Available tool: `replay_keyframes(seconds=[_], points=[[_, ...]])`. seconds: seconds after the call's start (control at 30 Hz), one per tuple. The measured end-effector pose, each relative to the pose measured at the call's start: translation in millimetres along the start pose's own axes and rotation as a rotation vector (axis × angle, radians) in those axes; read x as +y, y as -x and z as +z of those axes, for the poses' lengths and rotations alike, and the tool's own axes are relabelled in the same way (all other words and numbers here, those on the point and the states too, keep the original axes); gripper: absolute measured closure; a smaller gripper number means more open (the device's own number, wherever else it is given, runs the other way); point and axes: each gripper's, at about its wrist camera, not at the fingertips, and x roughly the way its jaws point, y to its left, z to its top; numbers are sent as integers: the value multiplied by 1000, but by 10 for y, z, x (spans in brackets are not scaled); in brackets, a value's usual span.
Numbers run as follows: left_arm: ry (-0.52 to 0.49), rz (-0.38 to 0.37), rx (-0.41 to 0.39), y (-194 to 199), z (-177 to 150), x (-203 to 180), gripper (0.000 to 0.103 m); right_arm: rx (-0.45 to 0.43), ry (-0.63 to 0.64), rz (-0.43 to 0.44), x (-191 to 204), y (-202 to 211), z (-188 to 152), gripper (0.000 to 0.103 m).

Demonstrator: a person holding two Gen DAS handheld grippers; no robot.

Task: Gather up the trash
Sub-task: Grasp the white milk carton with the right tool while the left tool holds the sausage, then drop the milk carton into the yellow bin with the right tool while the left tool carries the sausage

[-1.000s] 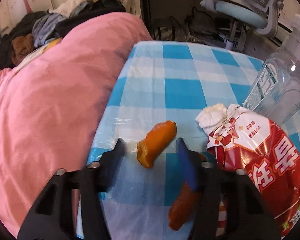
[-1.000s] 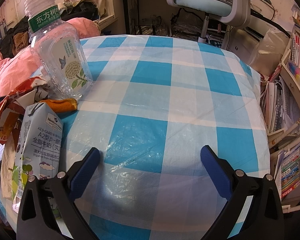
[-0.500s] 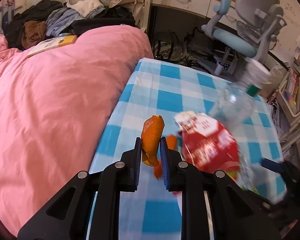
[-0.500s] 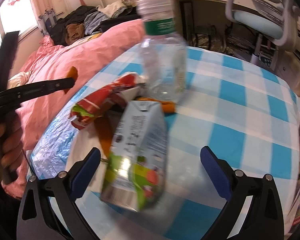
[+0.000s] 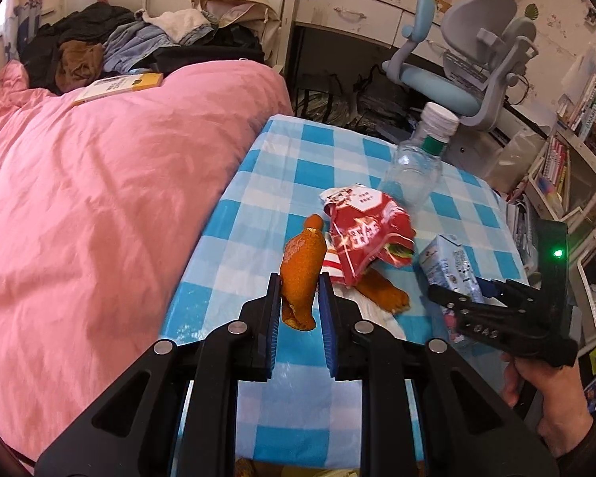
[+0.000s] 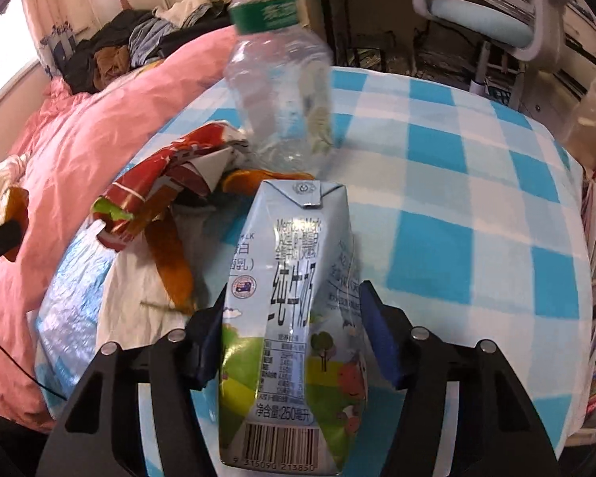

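Blue-and-white checked cloth covers the tabletop [image 5: 337, 167], and the trash is bunched near its edge beside the pink bed quilt [image 5: 99, 198]. Your left tongs [image 5: 298, 302] are pinched narrow on an orange peel [image 5: 301, 278], which hangs above the cloth, clear of the pile. Beyond it lie a crumpled red snack bag [image 5: 361, 234], a second peel strip [image 5: 385, 294] on white paper, and an upright clear plastic bottle [image 5: 415, 167] with a white cap.

Your right tongs [image 6: 294, 330] have just been closing around the milk carton [image 6: 290, 318], which stands between them. The left pad sits against the carton's side; the right pad shows a thin gap, so no squeeze is visible. The bottle [image 6: 282, 91] stands right behind the carton, and the snack bag [image 6: 167, 183] and peel strip [image 6: 171, 262] crowd its left.

Only the left view shows your hand [image 5: 548, 397] on the right tool, its green light, the office chair [image 5: 469, 63] and the clothes heap [image 5: 131, 43]. Only the right view shows the carton's printed face and barcode.
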Motion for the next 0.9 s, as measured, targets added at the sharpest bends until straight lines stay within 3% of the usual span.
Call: replay_keyframes(seconds=[0.27, 0.6, 0.9], points=[[-32, 14, -28, 274, -295, -152, 85, -59, -107, 131, -188, 467, -295, 43], [-94, 32, -90, 649, -646, -377, 85, -166, -134, 260, 35, 968, -775, 43], [-106, 20, -106, 811, -839, -445, 85, -146, -92, 310, 308, 1097, -1300, 43]])
